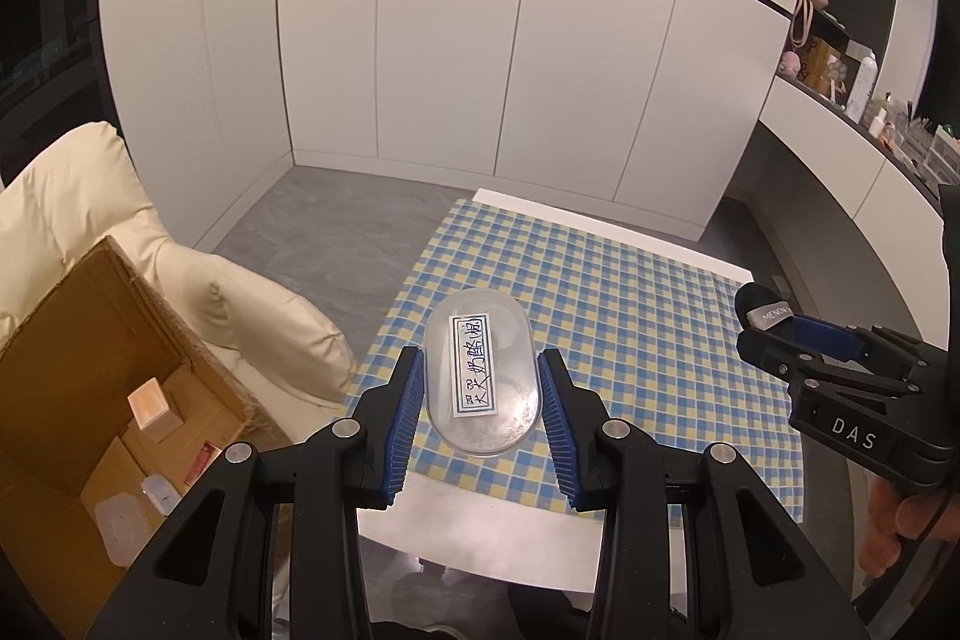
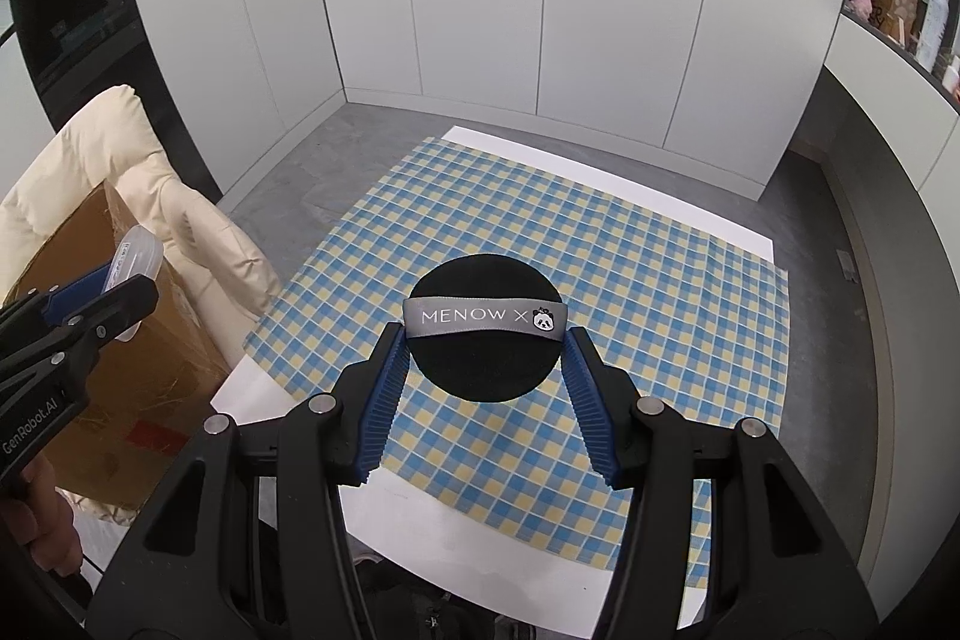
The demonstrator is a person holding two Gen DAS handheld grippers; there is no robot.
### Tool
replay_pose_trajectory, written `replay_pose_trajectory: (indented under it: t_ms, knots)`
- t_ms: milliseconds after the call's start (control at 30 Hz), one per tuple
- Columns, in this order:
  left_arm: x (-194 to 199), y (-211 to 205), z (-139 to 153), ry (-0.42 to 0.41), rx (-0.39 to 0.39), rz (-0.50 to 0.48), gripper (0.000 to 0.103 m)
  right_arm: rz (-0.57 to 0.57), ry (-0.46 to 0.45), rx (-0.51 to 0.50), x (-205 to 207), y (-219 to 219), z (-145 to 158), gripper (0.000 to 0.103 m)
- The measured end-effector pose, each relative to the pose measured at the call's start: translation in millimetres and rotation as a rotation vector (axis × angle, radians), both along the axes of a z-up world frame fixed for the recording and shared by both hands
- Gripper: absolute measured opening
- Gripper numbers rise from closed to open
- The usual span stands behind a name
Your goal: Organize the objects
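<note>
**Clear oval box and black puff, one in each gripper**

The clear oval box [image 1: 479, 376], with a handwritten white label along its top, sits at the centre of the left wrist view, caught between the two blue pads of the left gripper [image 1: 480, 388]. The pads press on its long sides, so the jaws pinch it, and it hangs above the near edge of the blue-and-yellow checked cloth [image 1: 630, 292]. In the right wrist view the same box shows small at the left edge, in front of the cardboard.

The round black puff [image 2: 485, 346], crossed by a grey ribbon reading MENOW X with a panda face, fills the centre of the right wrist view. The right gripper [image 2: 485, 358] has its blue pads against the puff's left and right edges, jaws closed on it, over the checked cloth. In the left wrist view the puff peeks out at the right edge, gripped by that tool.

An open cardboard box [image 1: 96, 340] stands at lower left of the left wrist view, against a cream cushion [image 1: 240, 304], with a few small items inside. The cloth lies on a white table [image 2: 420, 520]. A hand [image 1: 900, 520] holds the right tool at lower right.
</note>
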State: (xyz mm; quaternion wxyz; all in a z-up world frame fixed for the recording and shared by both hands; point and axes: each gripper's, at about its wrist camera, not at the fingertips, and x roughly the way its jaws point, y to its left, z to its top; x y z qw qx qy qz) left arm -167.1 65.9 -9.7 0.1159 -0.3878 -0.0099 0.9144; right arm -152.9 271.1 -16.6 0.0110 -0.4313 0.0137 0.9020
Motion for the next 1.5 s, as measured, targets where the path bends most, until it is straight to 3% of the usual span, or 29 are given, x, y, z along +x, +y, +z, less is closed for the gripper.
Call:
replay_pose_trajectory:
  t_ms: [1500]
  knots:
    - [15,-102,-4,-0.011,-0.003,0.183,0.039,0.183,0.019,0.001,-27,-118,1,0.055]
